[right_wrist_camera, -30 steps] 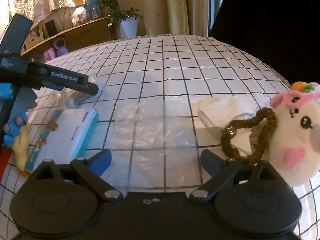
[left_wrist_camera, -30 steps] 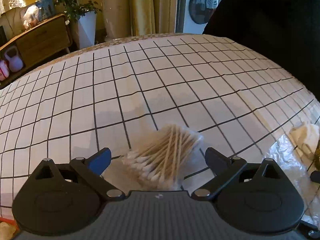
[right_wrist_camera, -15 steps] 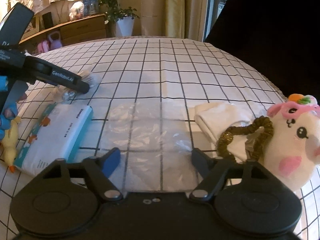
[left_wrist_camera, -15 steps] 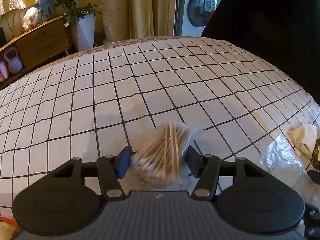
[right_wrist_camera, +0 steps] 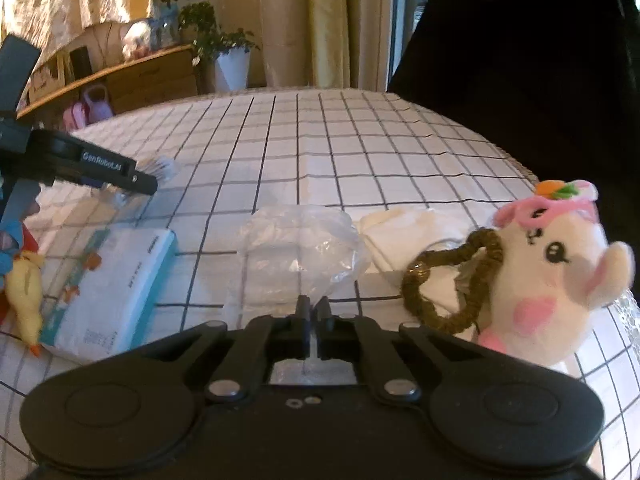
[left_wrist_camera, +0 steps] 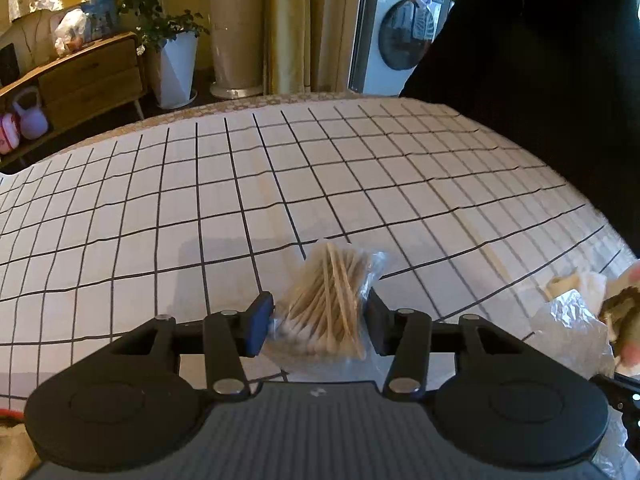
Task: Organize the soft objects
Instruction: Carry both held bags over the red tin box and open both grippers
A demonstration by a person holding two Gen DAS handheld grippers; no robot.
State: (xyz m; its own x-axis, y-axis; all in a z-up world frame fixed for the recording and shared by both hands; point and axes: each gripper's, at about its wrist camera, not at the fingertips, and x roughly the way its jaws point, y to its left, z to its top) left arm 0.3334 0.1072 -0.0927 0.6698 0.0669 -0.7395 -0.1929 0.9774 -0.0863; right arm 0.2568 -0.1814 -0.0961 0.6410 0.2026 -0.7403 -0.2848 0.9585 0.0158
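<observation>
Soft goods on grid-checked white worktop (left_wrist_camera: 360, 184): two items gripped.
Left gripper (left_wrist_camera: 320, 322) jaws clamped on clear packet of wooden cotton swabs (left_wrist_camera: 330, 304); right gripper (right_wrist_camera: 314, 314) jaws pinched together on crumpled transparent plastic bag (right_wrist_camera: 300, 252), beside white plush toy (right_wrist_camera: 552, 272).

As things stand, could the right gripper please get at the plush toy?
Probably not at once: the right gripper is shut on the plastic bag, though the plush toy sits unobstructed beside it.

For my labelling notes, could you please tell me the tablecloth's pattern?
The tablecloth is white with a thin black grid, clearest in the left wrist view.
</observation>
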